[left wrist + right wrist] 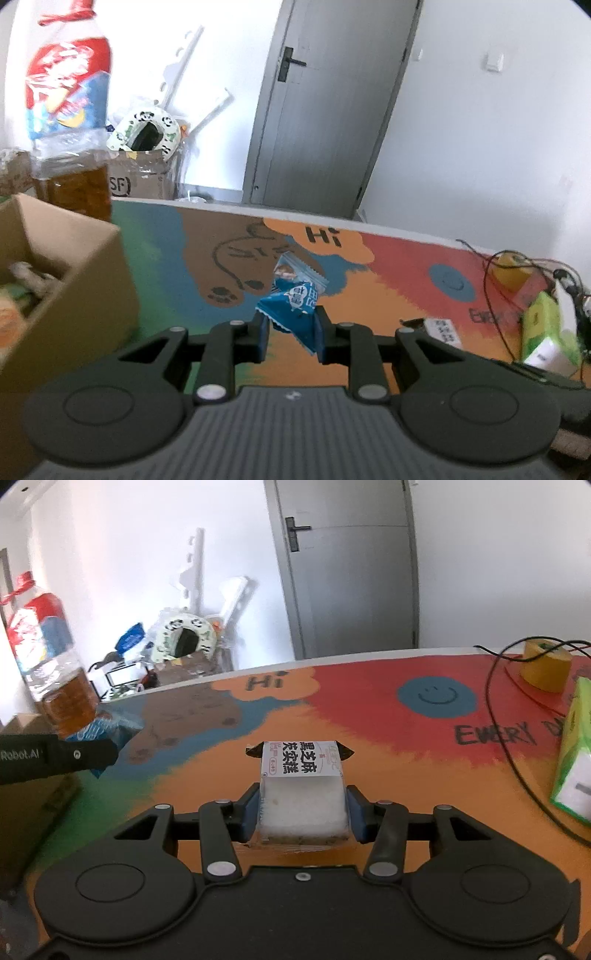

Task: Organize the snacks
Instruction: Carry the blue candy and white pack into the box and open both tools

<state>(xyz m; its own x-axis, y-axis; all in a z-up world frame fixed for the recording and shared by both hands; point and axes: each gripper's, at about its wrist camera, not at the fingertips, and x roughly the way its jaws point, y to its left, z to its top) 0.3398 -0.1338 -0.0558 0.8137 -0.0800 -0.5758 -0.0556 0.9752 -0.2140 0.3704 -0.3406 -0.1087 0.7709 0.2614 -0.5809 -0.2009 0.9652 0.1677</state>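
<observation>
- Left wrist view: your left gripper (291, 332) is clamped on a crinkly blue foil snack packet (295, 306), lifted above the colourful painted tabletop (388, 295), brown cardboard box (74, 280) just left.
- Right wrist view: your right gripper (303, 812) pinches a white clear-wrapped rice cake block (303, 794) over the orange patch.

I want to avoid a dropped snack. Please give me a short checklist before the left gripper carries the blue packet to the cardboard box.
1. Left gripper holds the blue packet: ok, pinched at its lower end.
2. Packet lifted off the table mat: ok.
3. Cardboard box open at top: ok.
4. Free room inside the box: cannot tell, some items already there.
5. Tall bottle behind the box out of the path: cannot tell.
6. Right gripper around the white cake pack: ok; lifted or not, cannot tell.
</observation>
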